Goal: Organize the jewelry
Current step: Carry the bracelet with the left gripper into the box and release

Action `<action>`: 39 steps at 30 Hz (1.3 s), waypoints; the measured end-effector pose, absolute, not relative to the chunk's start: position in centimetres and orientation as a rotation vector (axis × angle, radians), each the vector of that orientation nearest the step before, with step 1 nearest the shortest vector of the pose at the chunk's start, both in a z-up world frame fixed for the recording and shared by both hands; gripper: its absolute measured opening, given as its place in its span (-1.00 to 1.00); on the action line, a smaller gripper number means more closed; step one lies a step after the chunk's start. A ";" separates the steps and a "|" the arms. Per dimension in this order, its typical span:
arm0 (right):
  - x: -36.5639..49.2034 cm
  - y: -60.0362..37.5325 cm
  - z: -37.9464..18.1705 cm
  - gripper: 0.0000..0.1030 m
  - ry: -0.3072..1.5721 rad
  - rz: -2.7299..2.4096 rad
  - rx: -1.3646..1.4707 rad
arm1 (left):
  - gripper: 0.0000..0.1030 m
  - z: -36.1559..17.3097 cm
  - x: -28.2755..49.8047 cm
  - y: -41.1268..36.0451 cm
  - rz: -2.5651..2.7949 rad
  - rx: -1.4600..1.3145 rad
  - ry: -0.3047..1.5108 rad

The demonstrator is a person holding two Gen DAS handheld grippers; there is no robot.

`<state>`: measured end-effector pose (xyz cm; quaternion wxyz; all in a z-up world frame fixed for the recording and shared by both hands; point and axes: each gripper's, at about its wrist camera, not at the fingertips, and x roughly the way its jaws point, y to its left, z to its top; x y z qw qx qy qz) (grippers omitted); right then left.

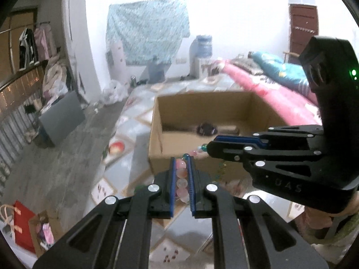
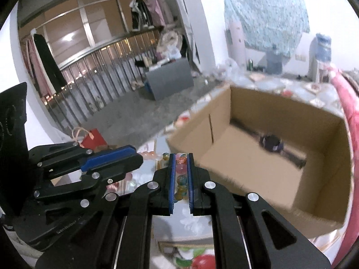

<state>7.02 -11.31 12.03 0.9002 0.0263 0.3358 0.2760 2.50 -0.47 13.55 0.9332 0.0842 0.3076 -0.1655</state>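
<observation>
A string of beads hangs between both grippers above the patterned bed cover. In the left wrist view my left gripper (image 1: 181, 159) is shut on its pink beads (image 1: 182, 173). My right gripper (image 1: 209, 147) comes in from the right, shut on the string's other end. In the right wrist view the right gripper (image 2: 181, 155) clamps multicoloured beads (image 2: 182, 171), and the left gripper (image 2: 140, 157) holds pink beads (image 2: 150, 155) at the left. An open cardboard box (image 1: 157, 134) (image 2: 325, 179) lies just beyond the fingertips, with a dark round item (image 1: 206, 129) (image 2: 272, 143) on its floor.
The box rests on a patterned cover (image 1: 125, 121) beside a pink blanket (image 1: 269, 89). A red paper bag (image 1: 23, 228) and a grey box (image 1: 60, 116) stand on the concrete floor at the left, near a metal railing (image 2: 89, 83). A hand (image 1: 318, 222) grips the right gripper.
</observation>
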 end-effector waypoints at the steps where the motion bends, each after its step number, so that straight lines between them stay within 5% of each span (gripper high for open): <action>1: 7.4 -11.6 12.6 -0.85 0.688 0.576 0.062 | -0.81 14.4 2.9 -0.7 -0.352 0.166 0.615; 12: 14.0 -16.1 15.4 -0.85 0.713 0.568 0.106 | -0.81 17.4 10.1 -4.0 -0.459 0.116 0.639; 28: 25.1 -14.9 4.1 -0.77 1.225 0.614 0.252 | -0.80 7.3 18.8 -5.5 -0.380 0.222 0.961; 39: 24.2 -15.9 4.6 -0.75 1.167 0.598 0.301 | -0.80 7.7 19.3 -4.7 -0.330 0.211 0.886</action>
